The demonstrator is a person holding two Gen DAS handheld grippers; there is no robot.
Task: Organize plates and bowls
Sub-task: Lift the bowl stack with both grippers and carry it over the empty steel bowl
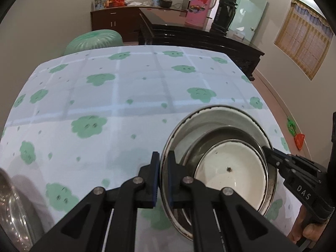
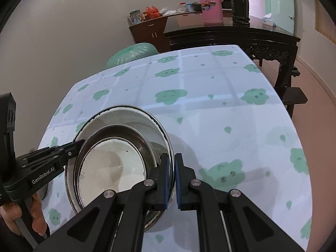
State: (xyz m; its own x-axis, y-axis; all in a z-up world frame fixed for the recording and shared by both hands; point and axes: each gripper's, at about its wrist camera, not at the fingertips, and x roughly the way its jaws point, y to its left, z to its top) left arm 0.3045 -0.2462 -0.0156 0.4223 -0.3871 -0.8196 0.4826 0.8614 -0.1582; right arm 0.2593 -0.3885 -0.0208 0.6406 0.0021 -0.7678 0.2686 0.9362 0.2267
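Nested stack on the green-flowered pale tablecloth (image 1: 126, 105), near right in the left wrist view: large steel bowl with white inside (image 1: 218, 121), smaller steel bowl (image 1: 229, 134) within it, white enamel dish (image 1: 231, 172) innermost.

Left gripper (image 1: 163, 178): jaws pinching the large bowl's left rim. Right gripper (image 2: 171, 180): jaws pinching the same bowl's right rim.

Surroundings: steel basin edge (image 1: 10, 210) near left; green plastic stool (image 1: 94, 40) beyond the far table edge; dark wooden sideboard (image 1: 199, 37) carrying a pink thermos jug (image 1: 199, 4) and black flask (image 1: 225, 10); brown cabinet (image 1: 113, 21) with clutter.
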